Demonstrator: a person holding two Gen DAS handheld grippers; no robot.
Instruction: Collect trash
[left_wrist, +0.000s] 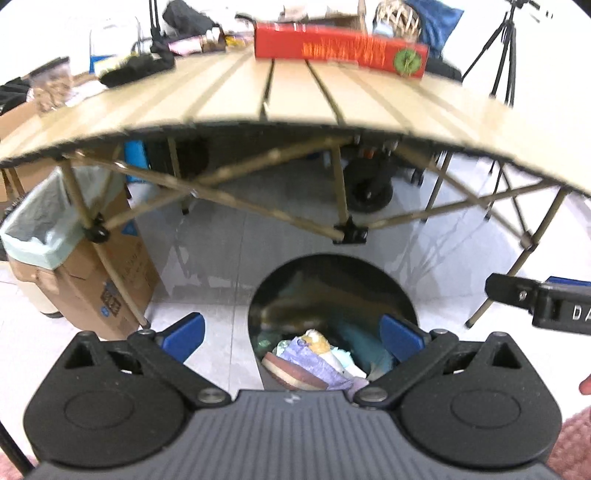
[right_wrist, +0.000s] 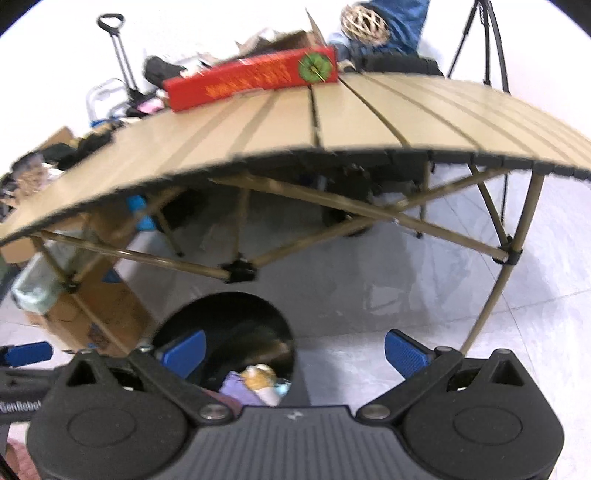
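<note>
The room is brightly and evenly lit from overhead; the far wall washes out to white. Soft shadows pool under the slatted table (left_wrist: 229, 99), and the pale floor (left_wrist: 229, 236) shows faint sheen. Both views smear with motion blur, worst at far clutter. Fisheye bends the table edge, corners dark.

Right gripper (right_wrist: 294, 352): jaws spread wide, nothing between them. Below, a round black bin (right_wrist: 225, 332) on the tiled floor holds trash (right_wrist: 255, 384) (purple and yellow scraps). Slatted tan surface (right_wrist: 332, 122) above carries a red box (right_wrist: 251, 79). Frame blurred.
</note>
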